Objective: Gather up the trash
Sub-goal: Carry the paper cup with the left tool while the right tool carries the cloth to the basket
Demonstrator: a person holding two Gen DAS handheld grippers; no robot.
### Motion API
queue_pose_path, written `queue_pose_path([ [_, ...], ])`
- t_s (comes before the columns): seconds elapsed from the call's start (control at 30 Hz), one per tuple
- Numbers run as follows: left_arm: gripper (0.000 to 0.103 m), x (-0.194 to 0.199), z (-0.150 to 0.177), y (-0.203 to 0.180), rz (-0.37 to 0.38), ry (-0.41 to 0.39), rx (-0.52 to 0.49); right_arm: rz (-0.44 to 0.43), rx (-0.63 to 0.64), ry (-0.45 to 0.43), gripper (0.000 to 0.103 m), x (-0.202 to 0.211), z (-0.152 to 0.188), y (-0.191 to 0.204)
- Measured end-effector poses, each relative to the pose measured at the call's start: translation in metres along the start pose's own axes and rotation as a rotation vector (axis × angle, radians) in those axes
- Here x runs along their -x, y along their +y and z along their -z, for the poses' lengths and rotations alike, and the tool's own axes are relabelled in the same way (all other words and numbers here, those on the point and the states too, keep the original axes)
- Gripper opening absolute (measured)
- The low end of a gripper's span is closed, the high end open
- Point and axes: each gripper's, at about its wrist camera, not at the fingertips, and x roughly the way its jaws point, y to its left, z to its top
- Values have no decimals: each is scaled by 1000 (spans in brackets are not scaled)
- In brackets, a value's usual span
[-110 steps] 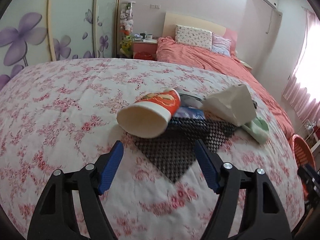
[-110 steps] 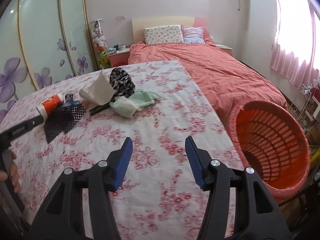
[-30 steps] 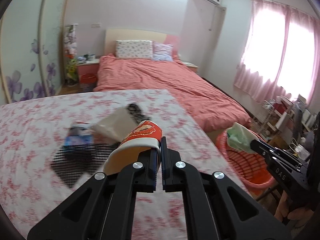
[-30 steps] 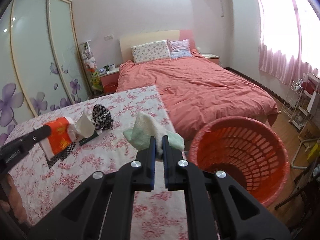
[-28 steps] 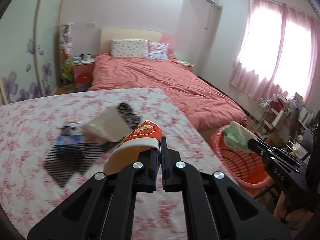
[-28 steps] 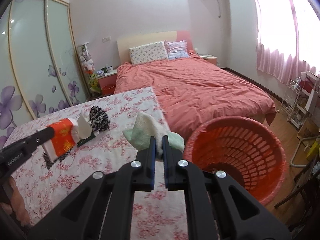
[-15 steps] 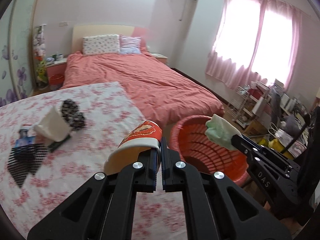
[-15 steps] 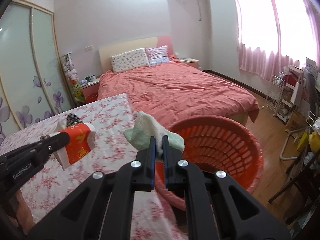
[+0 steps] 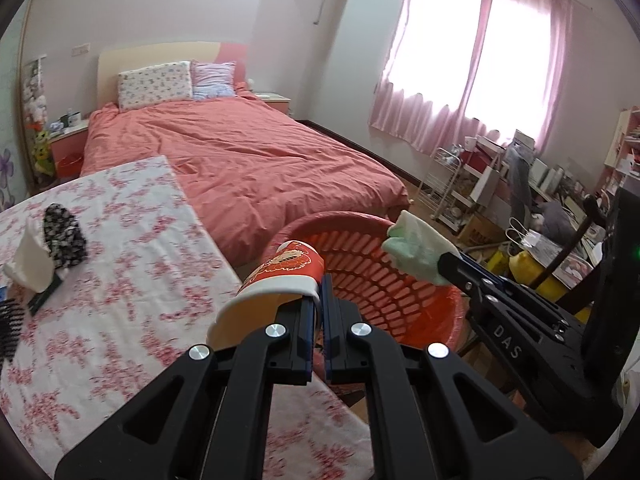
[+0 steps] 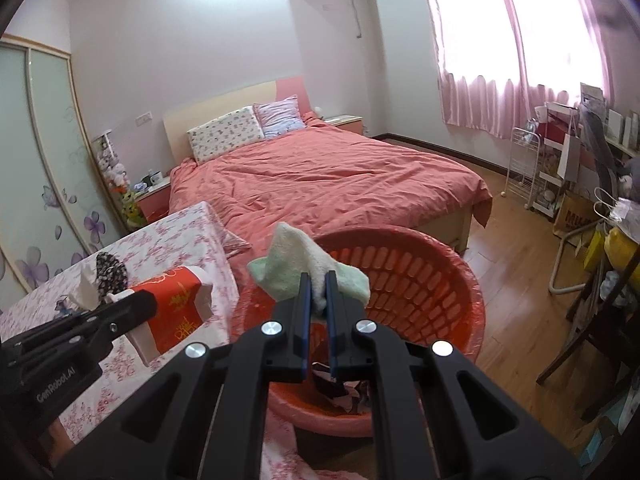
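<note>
Left wrist view shows your left gripper (image 9: 319, 300) clamped on the rim of a red paper cup (image 9: 280, 280); its wall is red with a gold pattern, its rim band white, its inside pale. Your right gripper (image 10: 317, 294) pinches a pale green cloth (image 10: 296, 268), soft and crumpled, bunched above the fingertips. The same cloth (image 9: 416, 242) hangs over the far rim of the orange laundry basket (image 9: 372, 280), and the cup sits at the basket's near left rim, by the table edge.

The basket (image 10: 420, 280) is slotted plastic with scraps lying in its bottom, and it stands on a wood floor (image 10: 512, 240) just beside a table under a floral tablecloth (image 9: 120, 280). On that cloth, well apart from the cup, lie a white tissue (image 9: 30, 256) and a black-and-white patterned cloth (image 9: 64, 234). Behind stands a bed with a coral duvet (image 9: 240, 152), pink curtains (image 9: 472, 64) at the window, and a cluttered rack (image 9: 480, 184) on the right.

The cup lies tilted, long axis running away from you, mouth toward the camera and base toward the basket.
</note>
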Motion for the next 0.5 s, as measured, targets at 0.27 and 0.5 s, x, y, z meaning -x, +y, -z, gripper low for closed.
queue_pose_path([
  [0.27,3,-20,-5,-25,53,16,-24,18,-44,-2,8,-11,-3,-21],
  [0.5,3,-40,-6,-42,86,38,-55,30,-105,-8,8,-24,-12,-45],
])
